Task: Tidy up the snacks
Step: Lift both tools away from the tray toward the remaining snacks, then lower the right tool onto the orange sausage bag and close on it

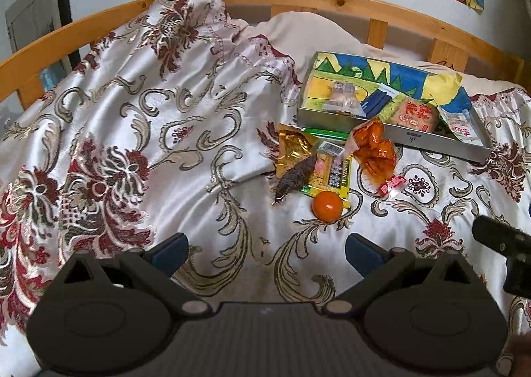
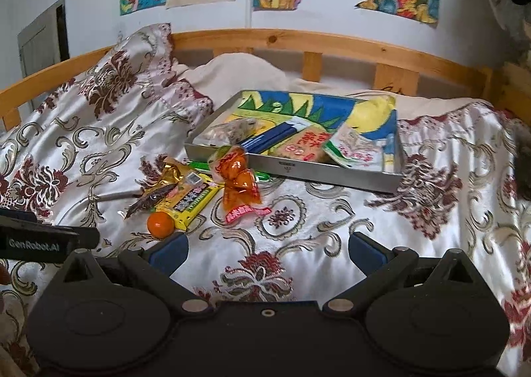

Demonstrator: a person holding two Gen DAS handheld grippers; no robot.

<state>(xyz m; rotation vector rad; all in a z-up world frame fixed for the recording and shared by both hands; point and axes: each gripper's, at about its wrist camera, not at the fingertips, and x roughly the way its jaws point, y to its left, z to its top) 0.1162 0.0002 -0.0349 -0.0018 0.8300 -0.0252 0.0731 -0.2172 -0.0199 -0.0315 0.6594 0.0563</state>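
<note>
Through my left wrist camera, my left claw point(image 1: 267, 252) sits at the bottom of the frame with its blue-padded fingers spread wide and nothing between them, hovering over the floral bedspread point(image 1: 139, 131). Right of centre lies a loose heap of snacks: a small orange point(image 1: 327, 205) nearest me, touching a yellow packet point(image 1: 332, 171); a dark brown wrapped piece point(image 1: 297, 174) lies over a gold wrapper point(image 1: 292, 147) to its left, and an orange-red bag point(image 1: 373, 147) leans against the near wall of the metal tray point(image 1: 431, 141). The tray sits in the upper right, lined with a bright painted sheet. Inside it I see a clear bag of pale pieces point(image 1: 343, 96) at the left, a dark blue packet point(image 1: 378, 103), a tan cake with red lettering point(image 1: 416, 114), and a white pouch point(image 1: 459, 126) at the right end. My other claw's black edge point(image 1: 501, 244) pokes in at the far right.

Through my right wrist camera, my right claw point(image 2: 267, 252) is likewise spread and empty at the bottom. The tray point(image 2: 332, 174) is centre frame, holding the same four packets; the orange-red bag point(image 2: 237, 177) rests against its front wall. The orange point(image 2: 161, 225) is at lower left, just beside my left finger, against the yellow packet point(image 2: 192, 201). My left claw's body point(image 2: 43, 242) enters at the left edge.
</note>
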